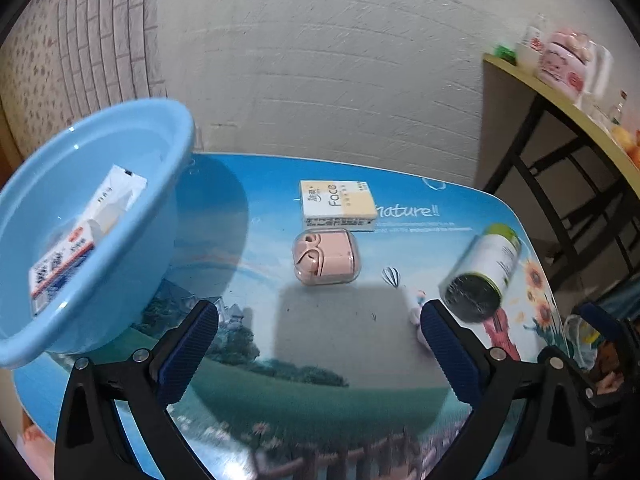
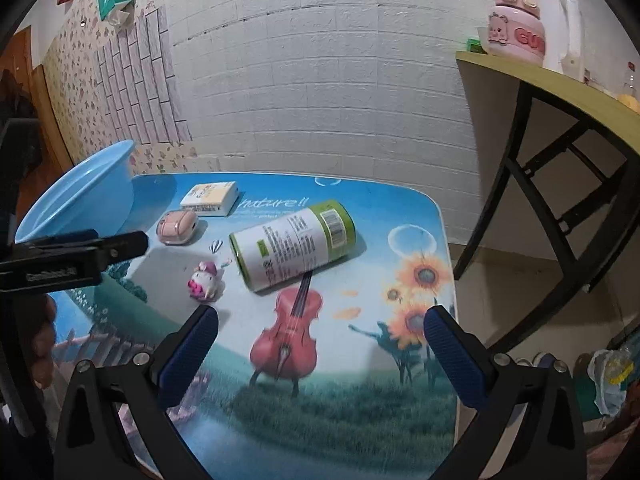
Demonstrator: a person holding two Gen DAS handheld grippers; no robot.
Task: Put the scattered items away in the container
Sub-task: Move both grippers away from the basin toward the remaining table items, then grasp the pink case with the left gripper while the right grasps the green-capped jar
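Note:
A light blue basin (image 1: 132, 216) stands at the table's left and holds a white packet (image 1: 80, 240); the basin also shows in the right wrist view (image 2: 80, 200). A pink earbud case (image 1: 326, 258) lies mid-table, with a yellow and white "Face" tissue pack (image 1: 338, 204) just behind it. A green and white can (image 2: 294, 244) lies on its side at the right. A small pink and white toy figure (image 2: 205, 280) stands left of the can. My left gripper (image 1: 320, 320) is open and empty, short of the earbud case. My right gripper (image 2: 320, 324) is open and empty, in front of the can.
The low table (image 2: 360, 360) has a printed picture top and its right edge drops to the floor. A taller yellow-topped table (image 2: 560, 80) with black legs stands at the right, carrying a pink jar (image 2: 516, 36) and other items. A white brick wall is behind.

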